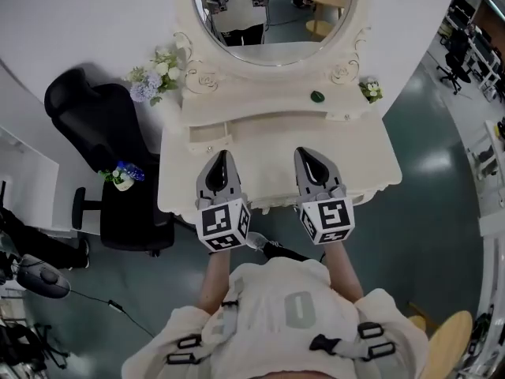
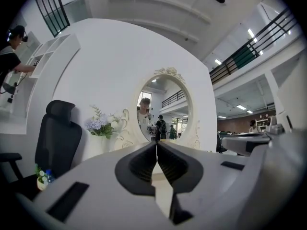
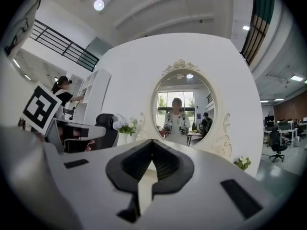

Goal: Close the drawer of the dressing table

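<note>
The drawer point(image 1: 210, 138), a small cream one in the raised tier below the mirror point(image 1: 272, 22), is sitting at the left of the bench point(image 1: 371, 160). It is appearing to jut a little forward of the tier's front, while the matching right side is lying flush. It is looking light and rigid, probably running on plain wooden guides. A square push on the middle of its front panel is therefore seeming the best contact, since an off-centre shove is risking skewing and jamming it. The left tool point(image 1: 222, 158) is hovering over the benchtop just in front of the drawer, its jaws pressed together on nothing. The right tool point(image 1: 308, 155) is hovering beside it, likewise closed and empty. Flowers point(image 1: 154, 81) and a black chair point(image 1: 102, 133) are standing off the bench's left end.
</note>
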Motion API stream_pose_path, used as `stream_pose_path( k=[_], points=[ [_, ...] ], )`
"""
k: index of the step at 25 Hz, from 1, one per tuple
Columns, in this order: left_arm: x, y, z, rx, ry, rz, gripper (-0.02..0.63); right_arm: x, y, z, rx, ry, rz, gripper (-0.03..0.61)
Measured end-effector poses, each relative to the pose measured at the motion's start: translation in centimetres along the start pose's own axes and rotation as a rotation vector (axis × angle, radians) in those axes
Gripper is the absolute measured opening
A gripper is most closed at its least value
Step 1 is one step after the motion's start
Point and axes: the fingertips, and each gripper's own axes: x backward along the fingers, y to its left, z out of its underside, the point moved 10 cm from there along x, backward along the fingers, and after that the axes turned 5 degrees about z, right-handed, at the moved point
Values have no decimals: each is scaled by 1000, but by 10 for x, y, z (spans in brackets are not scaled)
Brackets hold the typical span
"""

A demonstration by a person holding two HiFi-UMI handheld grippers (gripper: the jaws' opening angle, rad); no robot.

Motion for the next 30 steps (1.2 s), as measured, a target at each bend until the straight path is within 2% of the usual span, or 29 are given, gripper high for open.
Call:
stream_pose_path(
  k=[7, 14, 20, 24, 27, 30],
  points=[
    [-19, 16, -12, -49, -22, -62, 20, -30, 2, -5, 4, -39, -39, 6],
    [-26, 27, -12, -60, -30, -114, 21, -41, -5, -1, -13, -34, -42, 6],
    [-34, 30, -10, -68, 20, -77, 28, -46, -9, 3, -40, -22, -56, 6],
    [-40, 34, -2, -23, 78, -49, 161, -50, -9, 9, -51, -6, -73, 6],
    [-44, 41, 8, 4, 113, -66, 204, -53, -7, 13, -59, 7, -88, 6],
    [-49, 53, 21, 20, 145, -105, 209, -56, -5, 16, -61, 12, -106, 6]
  ],
)
